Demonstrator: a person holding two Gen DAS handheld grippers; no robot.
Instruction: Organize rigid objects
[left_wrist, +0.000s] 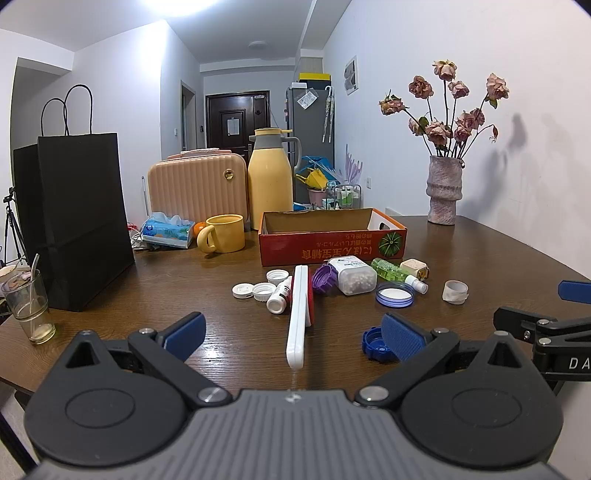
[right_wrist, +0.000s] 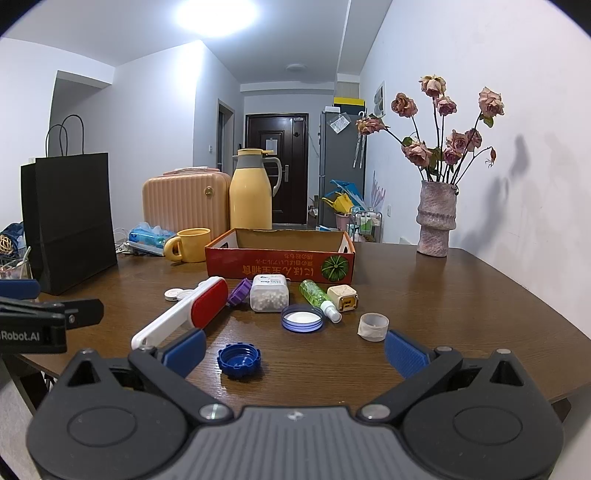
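Both grippers open, nothing held

Two grippers hover low over the near edge of the wooden table (right_wrist: 461, 295), side by side. Left gripper (left_wrist: 293, 338): jaws spread wide, empty. Right gripper (right_wrist: 295, 352): same, wide apart, empty.

Clutter sits in a loose group between grippers and the red cardboard box (right_wrist: 280, 262):
- white-and-red lint brush (left_wrist: 300, 314), long, handle end pointing at the left gripper, centred between its fingers but not touched
- dark blue cap (right_wrist: 239, 361), open side up, nearest the right gripper, just ahead of its left finger
- blue-rimmed lid (right_wrist: 302, 318) lying flat, just behind the dark blue cap
- clear pill box (right_wrist: 269, 297) with white pellets, purple cap (right_wrist: 239, 291) leaning against its left side
- green spray bottle (right_wrist: 317, 300) on its side, cream cube charger (right_wrist: 343, 297) just beside it
- translucent tape roll (right_wrist: 373, 326), off to the right, apart from the rest
- small white bottle (left_wrist: 279, 297) on its side plus white caps (left_wrist: 258, 288) left of the brush

Box is open-topped; nothing shows above its rim.

Behind: yellow mug (left_wrist: 223, 233), yellow thermos (left_wrist: 270, 184), black paper bag (left_wrist: 79, 218), vase (left_wrist: 445, 190) with dried roses.
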